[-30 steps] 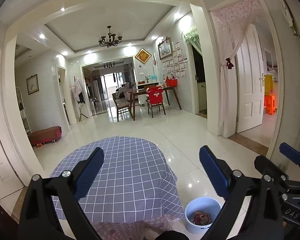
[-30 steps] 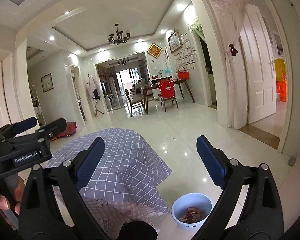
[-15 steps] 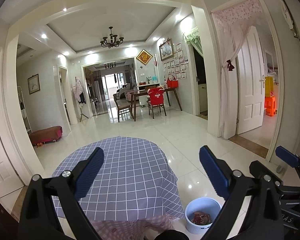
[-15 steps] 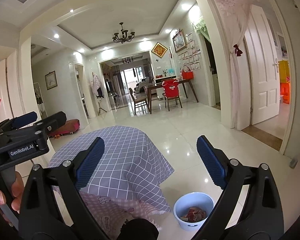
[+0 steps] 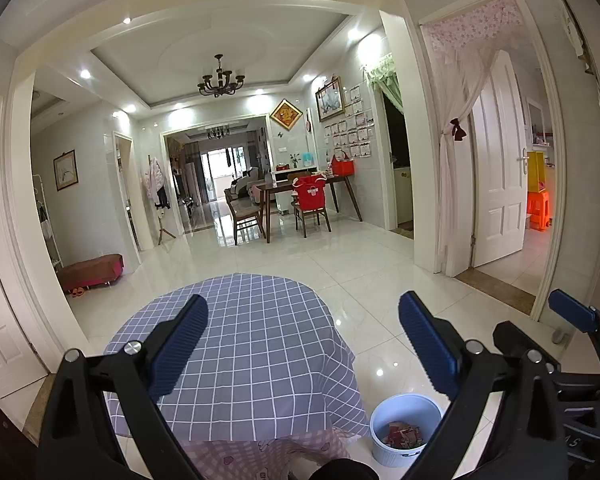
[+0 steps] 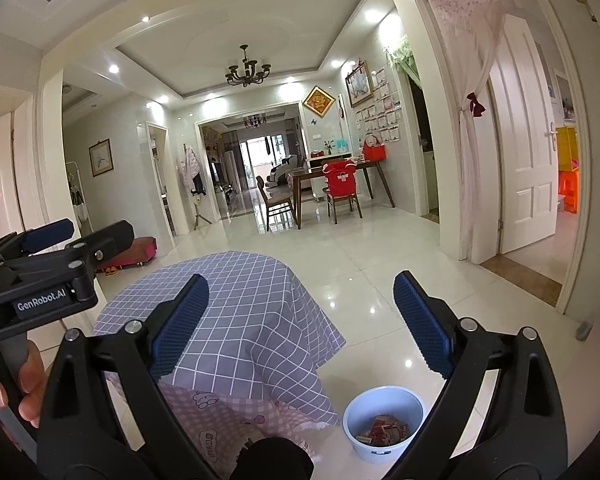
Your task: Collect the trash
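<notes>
Left gripper [image 5: 302, 344]: I see jaws wide apart, holding nothing.
Right gripper [image 6: 300, 320]: the same (touching nothing).
Bin [image 6: 384, 422]: below, right of table [image 6: 240, 312].

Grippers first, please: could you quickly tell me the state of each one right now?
Left gripper: open, holding nothing, raised above the checked table.
Right gripper: open, holding nothing, raised above the floor beside the bin.

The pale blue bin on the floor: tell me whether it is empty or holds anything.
Not empty. The pale blue bin stands upright beside the table, and reddish wrappers cover its bottom, well below the rim.
</notes>
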The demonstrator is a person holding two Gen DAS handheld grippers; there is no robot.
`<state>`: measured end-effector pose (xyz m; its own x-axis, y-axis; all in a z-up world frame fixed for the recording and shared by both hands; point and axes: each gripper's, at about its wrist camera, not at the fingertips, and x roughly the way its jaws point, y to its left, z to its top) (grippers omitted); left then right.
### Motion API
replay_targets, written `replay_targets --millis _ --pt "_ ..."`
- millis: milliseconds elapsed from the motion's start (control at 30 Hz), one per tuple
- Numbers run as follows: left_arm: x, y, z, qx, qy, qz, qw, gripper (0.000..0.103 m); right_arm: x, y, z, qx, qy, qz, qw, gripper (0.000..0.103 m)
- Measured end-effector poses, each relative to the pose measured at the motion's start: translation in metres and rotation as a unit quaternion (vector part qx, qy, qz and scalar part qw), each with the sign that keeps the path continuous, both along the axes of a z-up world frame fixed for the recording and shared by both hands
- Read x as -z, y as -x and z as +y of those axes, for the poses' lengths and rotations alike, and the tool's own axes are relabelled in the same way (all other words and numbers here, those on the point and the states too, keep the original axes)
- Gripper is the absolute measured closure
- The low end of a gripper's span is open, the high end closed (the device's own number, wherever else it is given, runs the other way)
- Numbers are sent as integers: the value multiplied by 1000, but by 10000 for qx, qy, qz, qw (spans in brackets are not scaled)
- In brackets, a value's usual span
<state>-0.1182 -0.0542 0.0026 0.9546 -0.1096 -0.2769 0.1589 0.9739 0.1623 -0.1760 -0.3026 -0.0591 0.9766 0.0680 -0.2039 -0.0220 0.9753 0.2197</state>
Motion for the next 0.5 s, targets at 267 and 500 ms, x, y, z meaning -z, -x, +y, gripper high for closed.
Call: replay_targets --millis 267,500 --pt "0 -1 -1 11 -10 4 10000 9 1 1 0 -6 -7 9 10000 11" --pt "0 -2 -3 7 -15 -3 10000 9 2 1 -1 -11 -15 12 10000 11"
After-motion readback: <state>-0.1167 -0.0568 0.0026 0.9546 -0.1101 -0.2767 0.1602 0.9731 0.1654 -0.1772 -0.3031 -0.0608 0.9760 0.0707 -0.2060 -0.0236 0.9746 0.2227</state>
